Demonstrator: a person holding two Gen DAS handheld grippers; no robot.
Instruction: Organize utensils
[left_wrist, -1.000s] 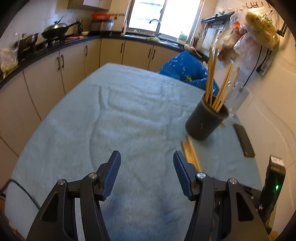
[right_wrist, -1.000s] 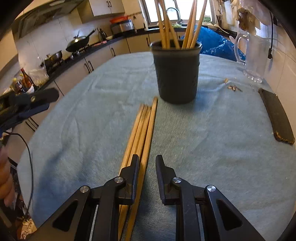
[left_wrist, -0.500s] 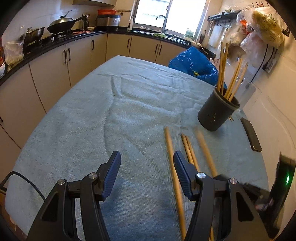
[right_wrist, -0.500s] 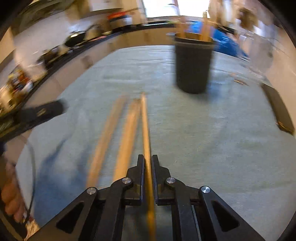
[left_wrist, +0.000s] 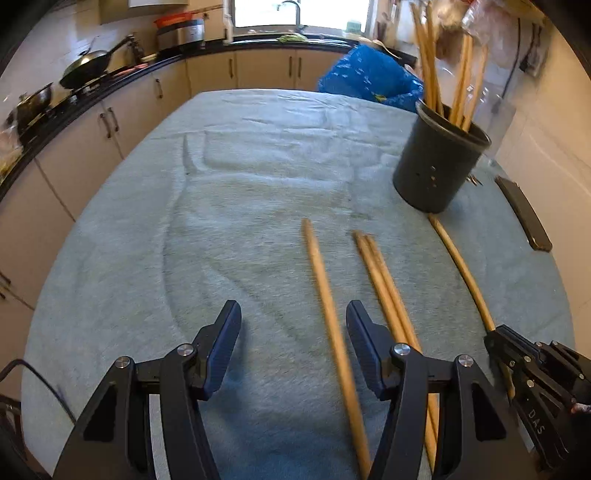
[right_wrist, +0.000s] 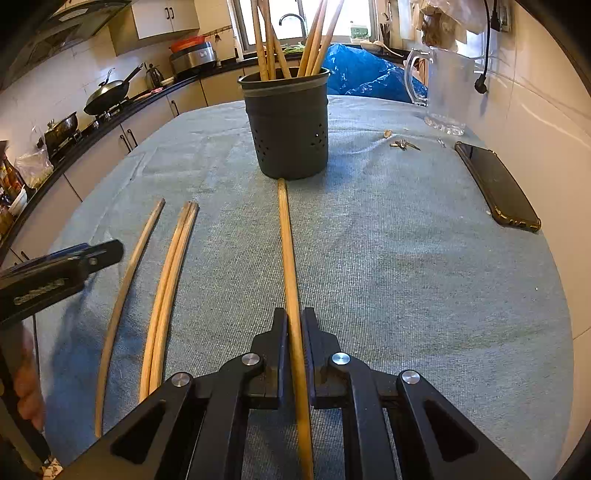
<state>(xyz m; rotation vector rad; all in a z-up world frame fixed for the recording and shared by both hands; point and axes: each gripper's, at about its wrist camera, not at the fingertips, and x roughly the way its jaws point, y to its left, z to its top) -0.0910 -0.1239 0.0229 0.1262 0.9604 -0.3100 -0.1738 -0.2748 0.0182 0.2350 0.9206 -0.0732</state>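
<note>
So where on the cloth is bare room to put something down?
Bare cloth lies between the held chopstick and the phone, and left of the lone chopstick. It is crowded around the holder, the paired chopsticks and the keys.

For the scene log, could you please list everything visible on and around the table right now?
holder: one, dark grey, far middle of table, several chopsticks standing in it
loose chopsticks: three, tan, on cloth at left, two side by side
gripped chopstick: one, tan, tip at holder's base
cloth: one, pale blue, covering table
phone: one, black, right edge
glass jug: one, clear, far right
keys: small cluster, beside jug
blue bag: one, behind table
wok: one, on counter
left gripper: open, over one loose chopstick
right gripper: fingers shut on gripped chopstick
</note>
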